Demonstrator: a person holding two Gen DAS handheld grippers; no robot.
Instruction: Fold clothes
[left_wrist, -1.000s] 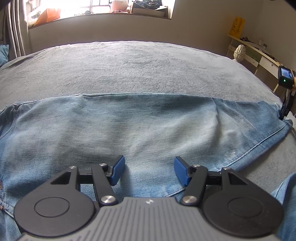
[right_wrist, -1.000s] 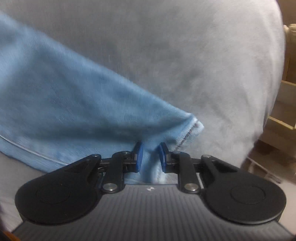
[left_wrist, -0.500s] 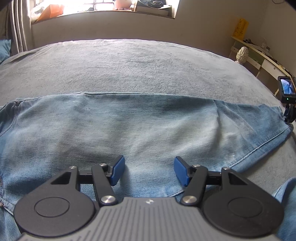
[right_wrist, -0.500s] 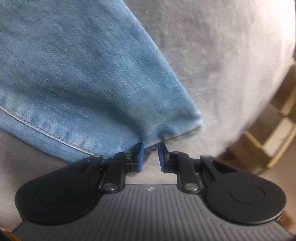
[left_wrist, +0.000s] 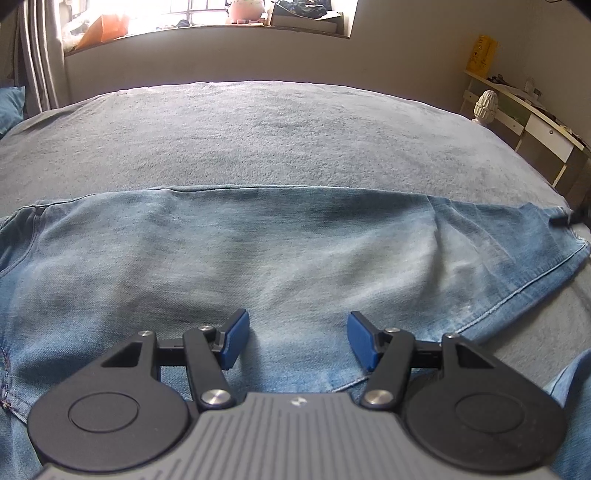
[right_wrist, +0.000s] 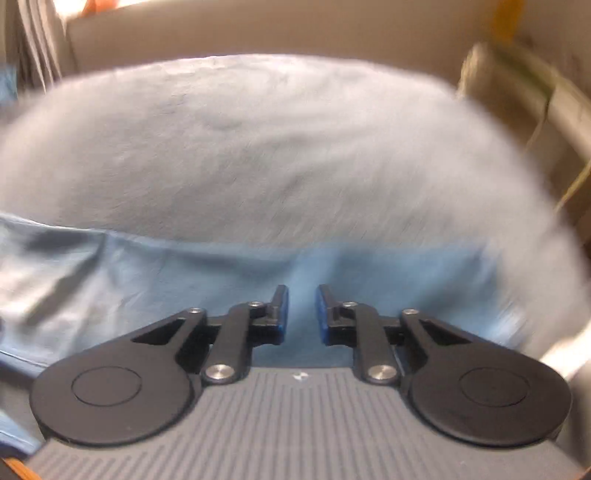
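A pair of light blue jeans (left_wrist: 280, 258) lies spread flat across the near part of the bed (left_wrist: 280, 136), which is covered in a grey, fleecy blanket. The denim runs crosswise from one side of the bed to the other, with its far edge forming a fairly straight line and the open grey blanket stretching beyond it towards the window sill (left_wrist: 207, 26). A leg hem with a stitched seam ends near the bed's right side, the side towards the white desk (left_wrist: 535, 110) against the wall.

The left tongs (left_wrist: 298, 341) hang low over the jeans near their near edge, blue pads spread wide with nothing between them, only faded denim showing in the gap.

The right tongs (right_wrist: 302, 314) are over the jeans (right_wrist: 147, 280) too, near the leg end. That view is smeared with motion blur. Their blue pads stand close together with a narrow gap, and blue cloth shows through it; I cannot tell whether any fabric is actually pinched between them or merely lies beneath.
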